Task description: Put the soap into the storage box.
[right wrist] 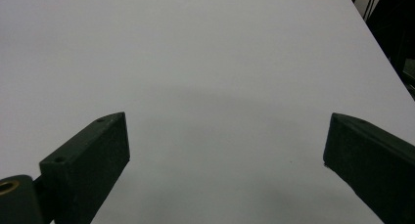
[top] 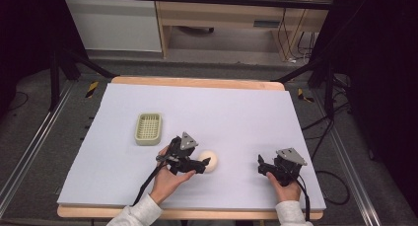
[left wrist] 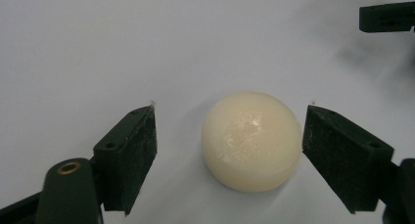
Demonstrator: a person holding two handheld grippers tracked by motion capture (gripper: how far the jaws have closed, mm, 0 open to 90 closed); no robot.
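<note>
My left gripper (left wrist: 229, 136) stands wide around the cream ball (left wrist: 252, 140), pads seemingly just clear of it. My right gripper (right wrist: 226, 150) gapes, holding nothing, over the table (right wrist: 195, 62).

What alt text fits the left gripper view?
A cream soap lies on the white table between the open jaws of the left gripper, a gap on each side. A jaw of the right gripper shows at top right.
</note>
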